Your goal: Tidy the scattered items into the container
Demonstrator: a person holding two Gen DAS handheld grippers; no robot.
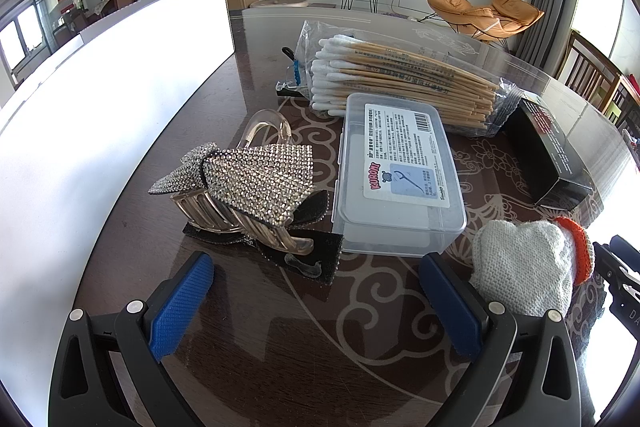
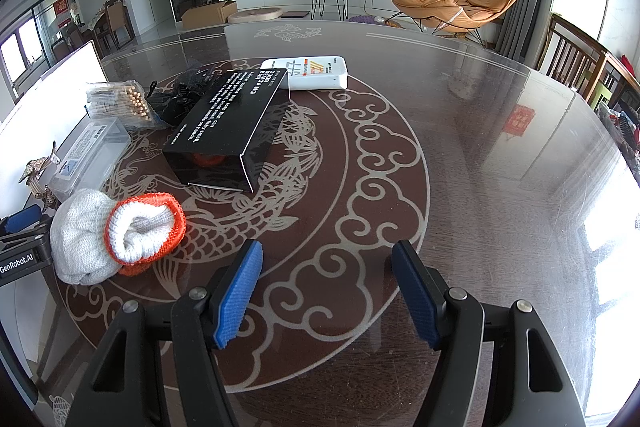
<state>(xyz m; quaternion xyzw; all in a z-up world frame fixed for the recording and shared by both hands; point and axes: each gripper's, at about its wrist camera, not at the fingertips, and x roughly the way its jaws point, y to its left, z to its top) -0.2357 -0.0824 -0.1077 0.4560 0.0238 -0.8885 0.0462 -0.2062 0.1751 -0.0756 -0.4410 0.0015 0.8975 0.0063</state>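
A white container point(image 1: 100, 99) stands along the left of the table; its wall also shows in the right wrist view point(image 2: 52, 87). My left gripper point(image 1: 316, 271) is open just short of a rhinestone bow hair clip point(image 1: 248, 179). Beside the clip lies a clear plastic floss box point(image 1: 396, 171), and behind it a bag of cotton swabs point(image 1: 404, 79). A black box point(image 2: 228, 123) and a rolled white glove with an orange cuff point(image 2: 120, 231) lie left of my right gripper point(image 2: 326, 267), which is open over bare table. A white packet point(image 2: 316, 73) lies farther back.
A small black clip with a blue part point(image 1: 294, 67) lies beside the swab bag. The dark patterned glass table point(image 2: 480, 147) has open surface to the right. Wooden chairs point(image 2: 576, 63) stand at the far right edge.
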